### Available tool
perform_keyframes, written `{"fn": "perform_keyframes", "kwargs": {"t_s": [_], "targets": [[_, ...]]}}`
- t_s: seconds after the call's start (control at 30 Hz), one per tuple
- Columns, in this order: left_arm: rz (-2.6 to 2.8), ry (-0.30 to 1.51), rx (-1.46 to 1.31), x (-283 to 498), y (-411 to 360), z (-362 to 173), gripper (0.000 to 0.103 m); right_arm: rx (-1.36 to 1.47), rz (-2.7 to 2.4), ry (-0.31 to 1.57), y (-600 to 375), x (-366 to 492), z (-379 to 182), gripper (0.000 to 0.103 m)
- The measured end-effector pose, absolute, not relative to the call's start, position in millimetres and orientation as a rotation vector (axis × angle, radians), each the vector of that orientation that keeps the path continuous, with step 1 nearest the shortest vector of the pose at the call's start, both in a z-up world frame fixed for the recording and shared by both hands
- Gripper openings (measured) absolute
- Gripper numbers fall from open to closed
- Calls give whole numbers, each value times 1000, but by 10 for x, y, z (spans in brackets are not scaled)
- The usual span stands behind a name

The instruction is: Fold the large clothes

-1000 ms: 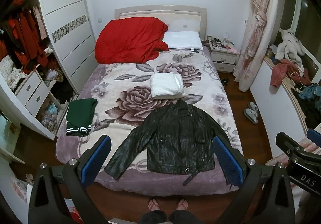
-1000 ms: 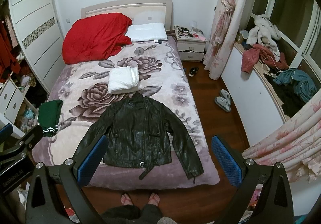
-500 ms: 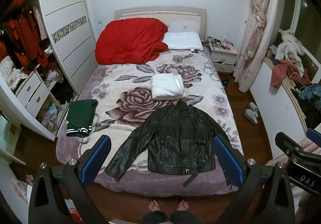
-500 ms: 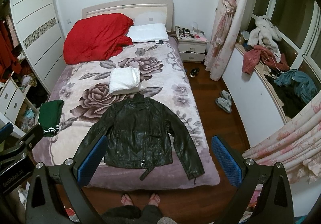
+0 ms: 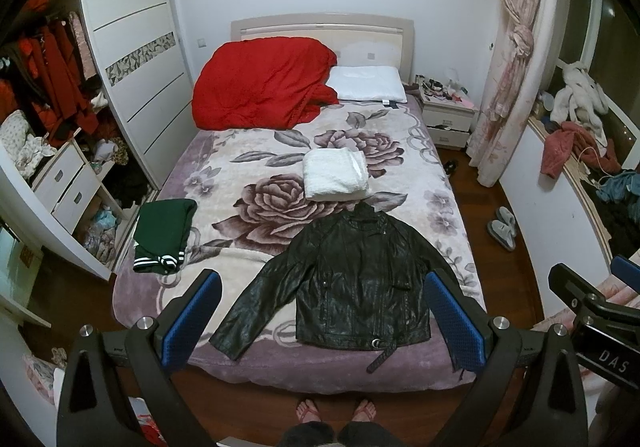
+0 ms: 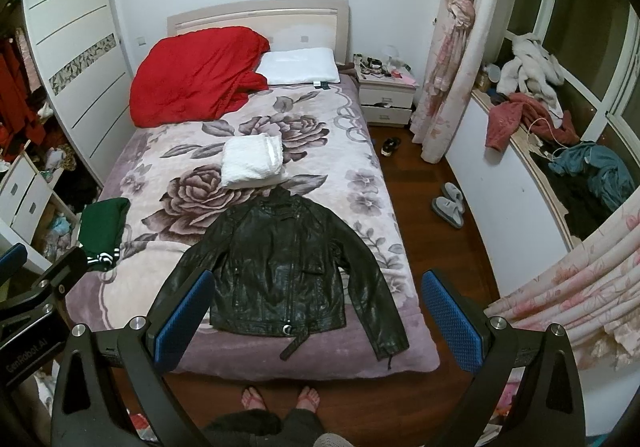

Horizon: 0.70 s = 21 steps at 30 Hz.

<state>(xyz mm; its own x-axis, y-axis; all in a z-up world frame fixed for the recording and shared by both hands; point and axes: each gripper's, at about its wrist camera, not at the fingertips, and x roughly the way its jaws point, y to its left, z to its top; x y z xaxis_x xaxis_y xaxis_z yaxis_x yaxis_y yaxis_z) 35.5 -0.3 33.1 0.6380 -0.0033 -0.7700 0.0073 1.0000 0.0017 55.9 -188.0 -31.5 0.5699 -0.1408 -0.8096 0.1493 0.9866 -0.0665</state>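
A black leather jacket (image 5: 356,287) lies flat, front up and sleeves spread, at the foot of the bed (image 5: 224,183); it also shows in the right wrist view (image 6: 280,267). My left gripper (image 5: 320,311) is open and empty, held high above the bed's foot end. My right gripper (image 6: 314,315) is open and empty at the same height, to the right of the left one. A folded white garment (image 5: 335,175) lies just beyond the jacket's collar. A folded green garment (image 5: 164,233) lies at the bed's left edge.
A red quilt (image 5: 260,83) and a white pillow (image 5: 366,83) lie at the headboard. A wardrobe (image 5: 132,59) stands on the left, a nightstand (image 5: 448,119) at the back right. Slippers (image 6: 450,203) lie on the wood floor. Clothes pile on the window ledge (image 6: 532,107). My feet (image 6: 280,399) stand at the bed's foot.
Both grippers have drifted slightly back and up, so the bed sits a little lower in view. Nothing on the bed has moved.
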Motion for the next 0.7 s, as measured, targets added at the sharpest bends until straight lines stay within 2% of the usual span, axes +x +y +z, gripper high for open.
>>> {"fn": "perform_keyframes", "kwargs": {"t_s": [0.7], "targets": [[-10,866,3,452,9,449,103,5,-169,942,-1775,661,-221,103]]}}
